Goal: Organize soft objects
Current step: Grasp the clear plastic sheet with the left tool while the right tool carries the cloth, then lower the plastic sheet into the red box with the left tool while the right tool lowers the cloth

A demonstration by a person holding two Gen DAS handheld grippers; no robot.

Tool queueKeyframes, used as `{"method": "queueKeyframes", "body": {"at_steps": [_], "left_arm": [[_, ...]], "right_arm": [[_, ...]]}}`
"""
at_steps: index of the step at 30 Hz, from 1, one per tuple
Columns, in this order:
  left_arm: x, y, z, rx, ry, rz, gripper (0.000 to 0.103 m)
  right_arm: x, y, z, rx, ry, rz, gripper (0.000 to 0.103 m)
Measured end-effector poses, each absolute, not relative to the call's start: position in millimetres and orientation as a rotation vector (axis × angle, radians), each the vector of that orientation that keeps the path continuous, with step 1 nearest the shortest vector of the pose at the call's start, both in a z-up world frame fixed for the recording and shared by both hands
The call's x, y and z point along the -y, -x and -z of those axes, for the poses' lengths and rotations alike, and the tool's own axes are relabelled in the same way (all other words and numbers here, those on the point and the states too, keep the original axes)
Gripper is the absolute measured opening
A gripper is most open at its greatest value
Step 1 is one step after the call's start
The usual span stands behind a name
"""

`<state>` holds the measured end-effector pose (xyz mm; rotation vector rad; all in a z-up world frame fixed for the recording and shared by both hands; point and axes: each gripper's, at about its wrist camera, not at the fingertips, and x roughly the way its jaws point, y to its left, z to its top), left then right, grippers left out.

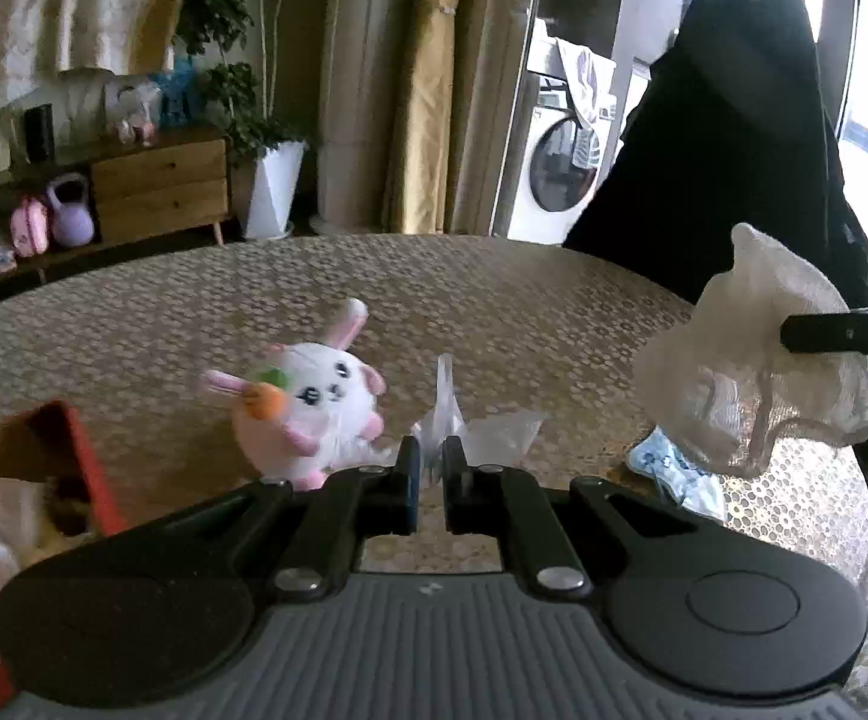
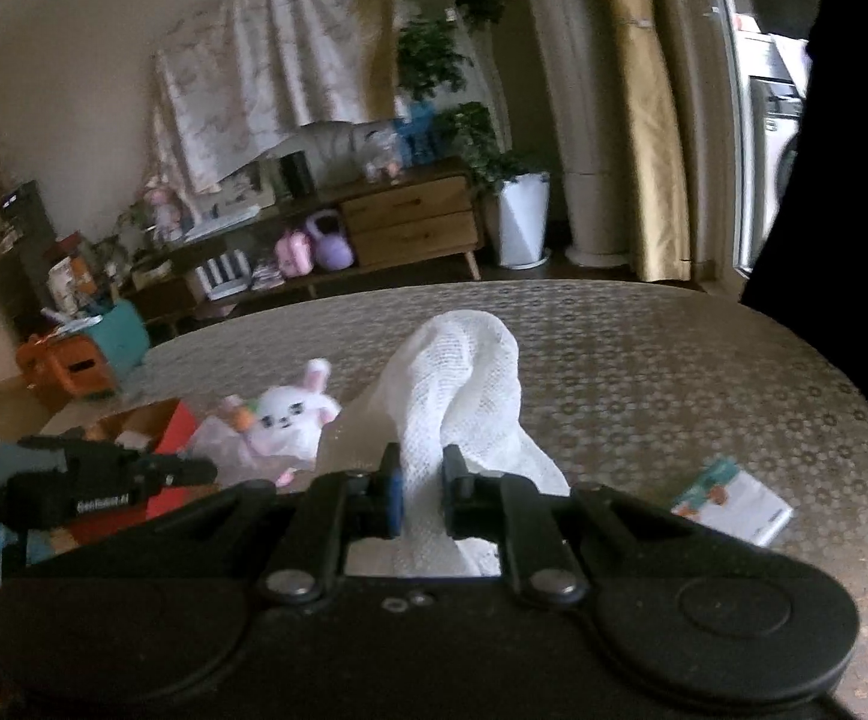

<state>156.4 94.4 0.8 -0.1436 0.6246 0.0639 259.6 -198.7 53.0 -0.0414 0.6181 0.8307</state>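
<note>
Left tongs (image 1: 431, 468): closed on clear plastic wrap (image 1: 463, 420) beside plush bunny (image 1: 314, 402).
Right tongs (image 2: 420, 489): clamped on white mesh cloth (image 2: 463, 372), held above table (image 2: 643, 372).
Advice: both should be carried to red box (image 1: 83, 456) (grip kept firm).

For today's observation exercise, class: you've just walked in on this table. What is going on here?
A person is tidying soft things with a handheld gripper in each hand. The left gripper is shut on a clear plastic bag, beside a plush bunny lying on the patterned table. The right gripper is clamped on a white mesh cloth, lifted off the table. A red-edged box sits at the left.
</note>
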Motion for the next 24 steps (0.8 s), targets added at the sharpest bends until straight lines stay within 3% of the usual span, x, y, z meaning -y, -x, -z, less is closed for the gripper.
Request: {"method": "queueKeyframes", "body": {"at_steps": [24], "left_arm": [[-225, -55, -59, -0.514, 0.140, -0.279, 0.008]], "right_arm": [[28, -184, -86, -0.540, 0.171, -1.086, 0.012]]}}
